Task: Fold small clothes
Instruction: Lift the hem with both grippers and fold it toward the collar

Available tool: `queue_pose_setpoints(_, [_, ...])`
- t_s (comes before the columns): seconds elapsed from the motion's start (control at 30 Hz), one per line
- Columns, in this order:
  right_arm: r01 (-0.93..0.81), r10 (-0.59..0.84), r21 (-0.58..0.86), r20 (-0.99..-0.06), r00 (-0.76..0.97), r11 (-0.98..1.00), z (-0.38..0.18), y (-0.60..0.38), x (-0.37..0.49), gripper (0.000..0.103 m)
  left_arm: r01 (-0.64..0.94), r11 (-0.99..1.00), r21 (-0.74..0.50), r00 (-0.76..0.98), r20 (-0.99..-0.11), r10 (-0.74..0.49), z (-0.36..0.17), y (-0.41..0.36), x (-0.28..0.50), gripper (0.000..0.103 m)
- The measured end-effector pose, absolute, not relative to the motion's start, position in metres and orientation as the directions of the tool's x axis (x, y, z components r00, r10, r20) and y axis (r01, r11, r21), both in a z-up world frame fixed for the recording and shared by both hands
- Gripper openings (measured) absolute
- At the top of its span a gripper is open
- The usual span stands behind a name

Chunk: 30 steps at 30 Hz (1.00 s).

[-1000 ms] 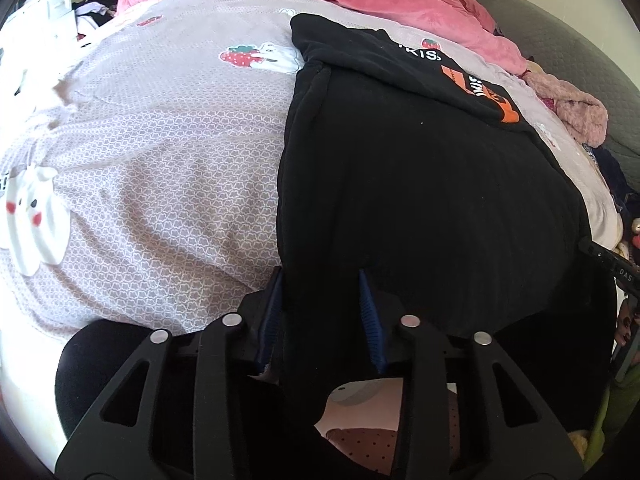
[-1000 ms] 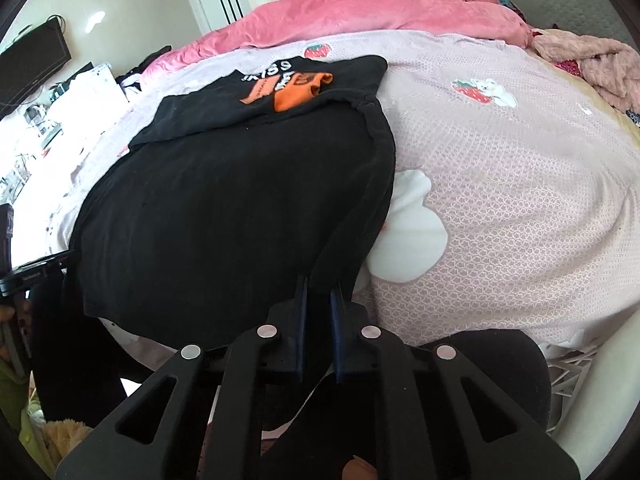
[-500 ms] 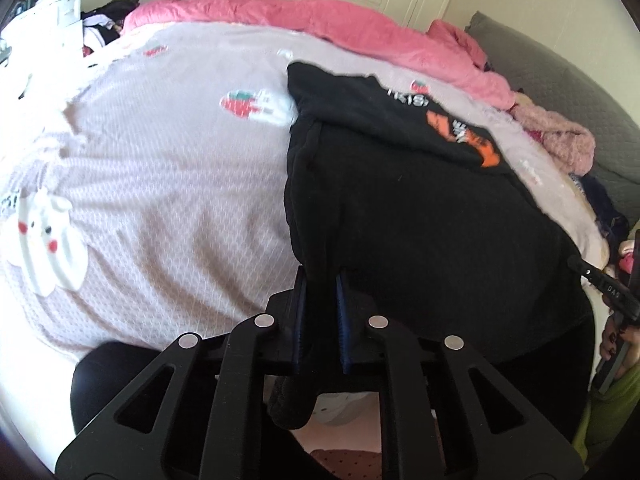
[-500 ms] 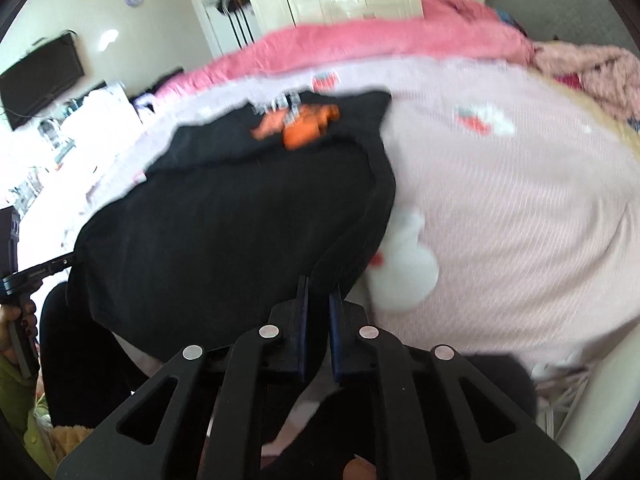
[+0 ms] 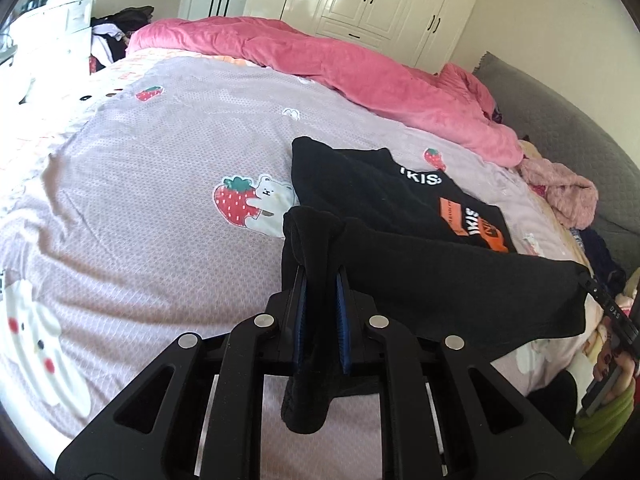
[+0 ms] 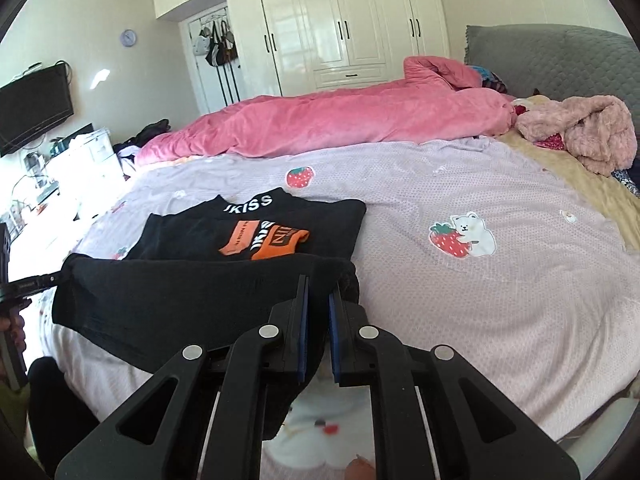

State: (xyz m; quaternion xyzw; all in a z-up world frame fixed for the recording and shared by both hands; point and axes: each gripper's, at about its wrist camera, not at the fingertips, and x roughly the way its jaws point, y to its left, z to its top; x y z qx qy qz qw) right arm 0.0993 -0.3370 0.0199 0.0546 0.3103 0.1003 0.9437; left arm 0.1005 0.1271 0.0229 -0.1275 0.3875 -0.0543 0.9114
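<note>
Black shirt (image 5: 400, 200) is now half in the air: a second ago its near hem lay draped over the bed's front edge, and since then both corners have been lifted and carried forward, so the lower half hangs as a taut band between the two claws while the printed upper half stays flat on the lilac bedspread (image 5: 160, 160). I judge this to be the bottom-to-top fold in mid-swing, with the hem about to be laid over the orange print.

Going left to right: the left gripper (image 5: 321, 316) has its blue pads pinched narrow on a bunched corner of the cloth, a tail of fabric hanging down between the arms. From there the raised hem runs across to the right gripper (image 6: 318, 332), likewise closed narrow on the other corner, cloth bulging just past its tips.

For room, the spread to the left of the shirt is bare but for strawberry-and-bear prints, and the same holds on the right side. Beyond the collar there is open spread before the pink duvet (image 6: 340, 120), so the hem can travel forward without meeting it. The fuzzy pink garment (image 6: 580, 128) sits well apart at the far right. The main risk, as I see it, is uneven corners skewing the fold line.
</note>
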Motion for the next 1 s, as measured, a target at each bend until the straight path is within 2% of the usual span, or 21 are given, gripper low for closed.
queue_pose_setpoints(0.17, [-0.127, 0.195, 0.152, -0.623, 0.757, 0.980, 0.002, -0.331, 0.119, 0.008, -0.014, 0.963, -0.270, 0.675, -0.713, -0.190, 0.006, 0.123, 0.115, 0.013])
queue_pose_setpoints(0.27, [-0.114, 0.203, 0.180, -0.634, 0.746, 0.977, -0.005, -0.332, 0.119, 0.013, -0.017, 0.961, -0.276, 0.676, -0.711, -0.193, 0.003, 0.125, 0.112, 0.022])
queue_pose_setpoints(0.3, [-0.107, 0.208, 0.193, -0.639, 0.740, 0.975, -0.008, -0.335, 0.118, 0.017, -0.015, 0.962, -0.274, 0.678, -0.710, -0.191, 0.004, 0.126, 0.111, 0.024])
queue_pose_setpoints(0.33, [-0.100, 0.209, 0.202, -0.643, 0.737, 0.974, -0.009, -0.336, 0.116, 0.028, -0.015, 0.961, -0.276, 0.680, -0.707, -0.192, 0.005, 0.127, 0.108, 0.027])
queue_pose_setpoints(0.4, [-0.091, 0.216, 0.222, -0.644, 0.734, 0.971, -0.011, -0.338, 0.110, 0.041, -0.014, 0.958, -0.286, 0.686, -0.700, -0.199, 0.006, 0.128, 0.103, 0.034])
queue_pose_setpoints(0.53, [-0.099, 0.242, 0.249, -0.652, 0.719, 0.963, -0.017, -0.337, 0.097, 0.045, -0.004, 0.955, -0.295, 0.687, -0.695, -0.212, 0.005, 0.128, 0.088, 0.043])
queue_pose_setpoints(0.7, [-0.117, 0.265, 0.259, -0.668, 0.695, 0.959, -0.027, -0.327, 0.083, 0.051, -0.005, 0.933, -0.360, 0.650, -0.710, -0.270, -0.008, 0.129, 0.075, 0.043])
queue_pose_setpoints(1.0, [-0.134, 0.307, 0.295, -0.686, 0.659, 0.946, -0.039, -0.310, 0.080, 0.051, -0.008, 0.928, -0.372, 0.613, -0.735, -0.289, -0.023, 0.122, 0.074, 0.045])
